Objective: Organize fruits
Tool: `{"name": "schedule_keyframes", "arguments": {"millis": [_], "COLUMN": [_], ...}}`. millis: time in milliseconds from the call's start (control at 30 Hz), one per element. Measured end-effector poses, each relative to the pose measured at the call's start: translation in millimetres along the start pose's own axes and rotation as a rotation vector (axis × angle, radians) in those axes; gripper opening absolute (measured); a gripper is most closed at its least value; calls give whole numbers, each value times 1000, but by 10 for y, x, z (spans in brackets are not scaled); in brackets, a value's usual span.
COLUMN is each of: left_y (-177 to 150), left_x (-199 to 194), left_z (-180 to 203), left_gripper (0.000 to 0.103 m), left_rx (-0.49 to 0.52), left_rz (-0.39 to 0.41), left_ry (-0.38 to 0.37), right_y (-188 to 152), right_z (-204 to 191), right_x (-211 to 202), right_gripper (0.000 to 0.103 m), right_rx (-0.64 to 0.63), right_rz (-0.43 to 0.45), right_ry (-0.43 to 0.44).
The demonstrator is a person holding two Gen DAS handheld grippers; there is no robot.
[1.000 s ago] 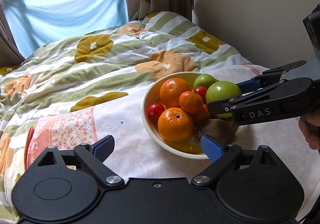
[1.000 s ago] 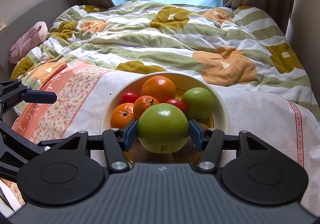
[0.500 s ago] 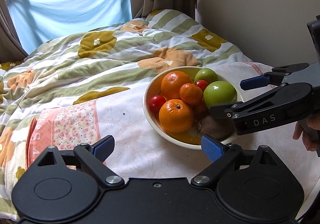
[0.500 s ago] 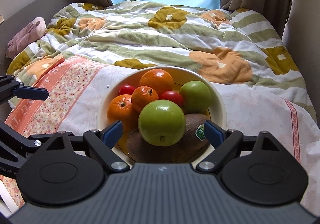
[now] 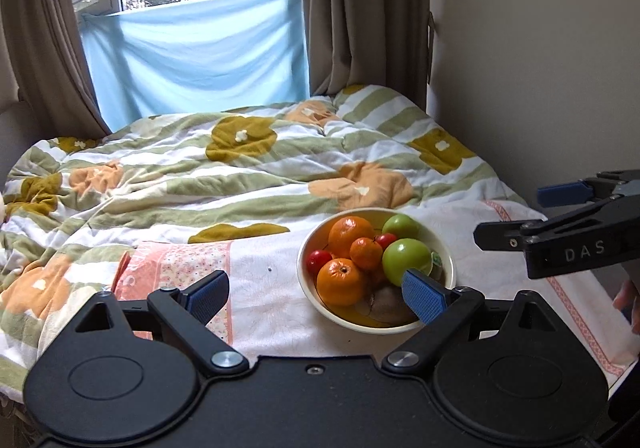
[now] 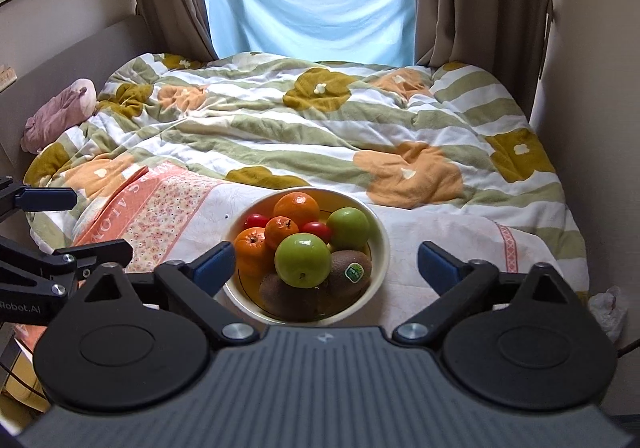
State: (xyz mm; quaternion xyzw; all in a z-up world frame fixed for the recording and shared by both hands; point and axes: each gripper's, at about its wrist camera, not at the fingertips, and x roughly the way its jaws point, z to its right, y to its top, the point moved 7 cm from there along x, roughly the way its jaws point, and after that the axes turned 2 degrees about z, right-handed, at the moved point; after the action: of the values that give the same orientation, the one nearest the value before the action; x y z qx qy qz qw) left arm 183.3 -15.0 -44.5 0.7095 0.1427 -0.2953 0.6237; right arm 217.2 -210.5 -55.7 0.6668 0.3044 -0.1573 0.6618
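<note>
A cream bowl (image 6: 382, 244) stands on the bed, piled with fruit. A large green apple (image 6: 303, 259) rests on top of two brown kiwis (image 6: 351, 269). Behind it are a second green apple (image 6: 348, 228), three oranges (image 6: 297, 208) and small red fruits (image 6: 256, 221). My right gripper (image 6: 326, 266) is open, above and short of the bowl, with nothing between its blue pads. My left gripper (image 5: 316, 294) is also open and holds nothing. In the left wrist view the bowl (image 5: 304, 260) and the front apple (image 5: 406, 256) lie ahead, and the right gripper (image 5: 532, 214) is at the right.
The bowl sits on a white cloth with a pink floral band (image 6: 160, 216), laid over a striped flowered quilt (image 6: 320, 120). A wall (image 5: 540, 68) runs close on the right. A pink plush toy (image 6: 60, 112) lies far left. Curtains and a blue sheet (image 6: 312, 4) cover the window.
The right gripper's jaws spread wide and let go of the large green apple, which now rests on the kiwis. Both grippers drew back and up from the bowl.
</note>
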Motion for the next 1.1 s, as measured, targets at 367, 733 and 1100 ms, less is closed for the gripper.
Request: {"name": "schedule_keyframes", "arguments": {"millis": [367, 733, 1100], "left_y": [27, -251, -331], "left_x": [-794, -1019, -1068], "left_z": [103, 140, 73], "left_gripper": [103, 103, 103], "left_rx": [-98, -103, -93], "left_rz": [91, 42, 50], "left_ry": [136, 144, 119], "right_y": [-264, -527, -587], "right_z": [144, 11, -85], "right_x": [-950, -1318, -1430], "right_gripper": [103, 103, 103], "right_rx": [39, 77, 101], "right_rz": [8, -7, 0], "right_ry": [-116, -188, -222]}}
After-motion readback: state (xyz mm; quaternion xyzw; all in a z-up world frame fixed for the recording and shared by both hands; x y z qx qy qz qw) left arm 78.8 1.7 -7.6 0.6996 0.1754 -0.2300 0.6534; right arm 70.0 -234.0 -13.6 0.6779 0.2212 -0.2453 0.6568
